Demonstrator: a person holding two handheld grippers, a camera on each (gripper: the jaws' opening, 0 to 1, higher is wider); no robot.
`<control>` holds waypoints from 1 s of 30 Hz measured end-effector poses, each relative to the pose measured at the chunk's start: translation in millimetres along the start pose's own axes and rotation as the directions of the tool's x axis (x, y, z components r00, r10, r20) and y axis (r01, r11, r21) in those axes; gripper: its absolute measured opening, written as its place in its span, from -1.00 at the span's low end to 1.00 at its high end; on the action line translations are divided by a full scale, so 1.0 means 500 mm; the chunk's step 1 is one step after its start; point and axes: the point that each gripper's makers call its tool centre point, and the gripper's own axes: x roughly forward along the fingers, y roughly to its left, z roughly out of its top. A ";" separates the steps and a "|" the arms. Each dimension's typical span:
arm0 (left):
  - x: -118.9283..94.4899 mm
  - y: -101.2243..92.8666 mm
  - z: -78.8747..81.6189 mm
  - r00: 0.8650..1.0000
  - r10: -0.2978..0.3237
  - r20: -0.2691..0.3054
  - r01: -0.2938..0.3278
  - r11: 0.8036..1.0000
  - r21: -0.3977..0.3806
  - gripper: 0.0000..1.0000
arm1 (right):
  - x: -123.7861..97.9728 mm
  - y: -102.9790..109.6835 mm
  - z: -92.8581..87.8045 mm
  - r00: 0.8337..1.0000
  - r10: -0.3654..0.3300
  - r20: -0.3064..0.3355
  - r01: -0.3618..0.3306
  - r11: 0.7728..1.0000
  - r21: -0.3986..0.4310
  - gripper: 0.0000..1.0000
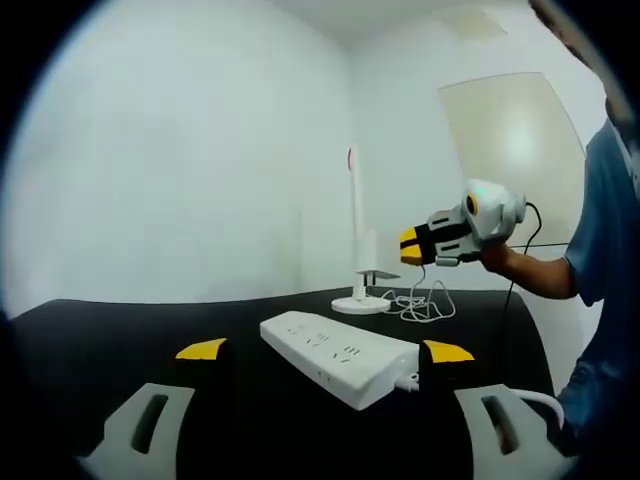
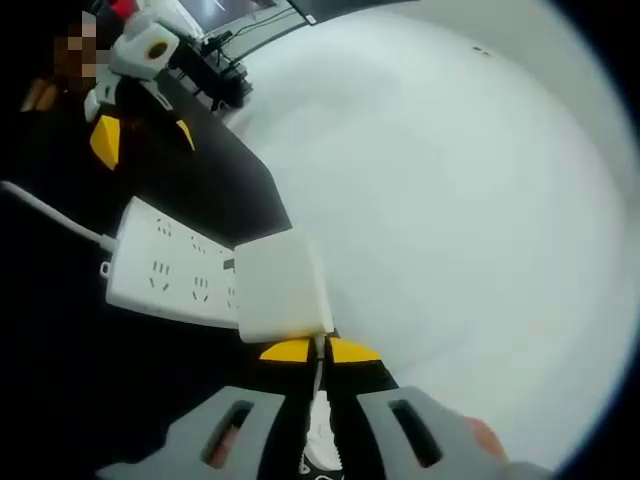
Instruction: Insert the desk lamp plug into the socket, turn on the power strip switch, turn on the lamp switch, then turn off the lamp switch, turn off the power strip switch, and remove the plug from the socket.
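A white power strip (image 1: 340,358) lies on the black table (image 1: 120,330), just beyond my left gripper (image 1: 323,352), which stands open with nothing between its yellow tips. The slim white desk lamp (image 1: 356,230) stands at the back, its cable (image 1: 422,305) coiled beside its base. A person's hand holds my right gripper (image 1: 412,244) in the air above the cable. In the right gripper view, my right gripper (image 2: 320,350) is shut on the lamp's white square plug (image 2: 283,285), held above the power strip (image 2: 165,268). The left gripper (image 2: 145,138) shows at upper left.
White walls rise behind the table. A person in a blue sleeve (image 1: 600,230) stands at the right edge. The strip's own cord (image 2: 50,215) runs off to the left. Dark equipment (image 2: 215,60) stands beyond the table's far end.
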 end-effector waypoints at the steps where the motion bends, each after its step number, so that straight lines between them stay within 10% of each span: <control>1: 0.000 0.000 0.001 1.000 -0.001 0.002 0.001 1.000 0.001 0.46 | 0.000 0.000 0.000 1.000 0.000 0.000 0.000 1.000 -0.002 -0.88; 30: 0.001 -0.001 0.005 1.000 -0.002 0.009 0.002 1.000 -0.001 0.45 | 0.000 0.010 0.012 1.000 0.001 0.007 -0.001 1.000 -0.002 -0.87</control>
